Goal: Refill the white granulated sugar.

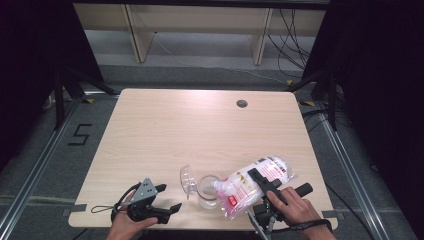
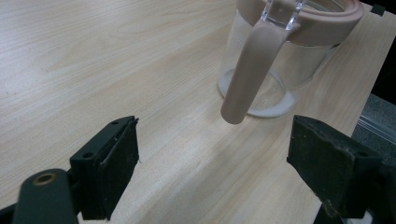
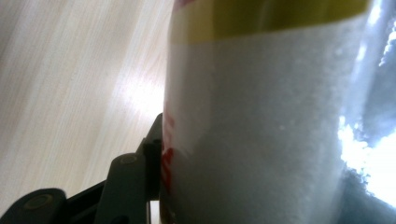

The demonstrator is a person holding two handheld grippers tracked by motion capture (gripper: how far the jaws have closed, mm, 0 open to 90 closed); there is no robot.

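Note:
A clear glass jar (image 1: 207, 191) stands near the table's front edge, its hinged lid (image 1: 187, 179) flipped open to the left. In the left gripper view the jar (image 2: 299, 65) has a pink rim, a hanging pink clasp (image 2: 252, 70) and a thin layer of white grains at its bottom. My right gripper (image 1: 256, 183) is shut on a clear bag of white grains (image 1: 272, 169), which is tilted with its lower corner at the jar's mouth. The bag (image 3: 261, 121) looms close in the right gripper view, pressed against one finger (image 3: 135, 177). My left gripper (image 1: 170, 197) is open and holds nothing, just left of the jar.
The wooden table (image 1: 200, 125) has a cable hole (image 1: 242, 103) at the back right. Pale shelving stands behind it, with black curtains and floor rails on both sides. The table's front edge lies close under both hands.

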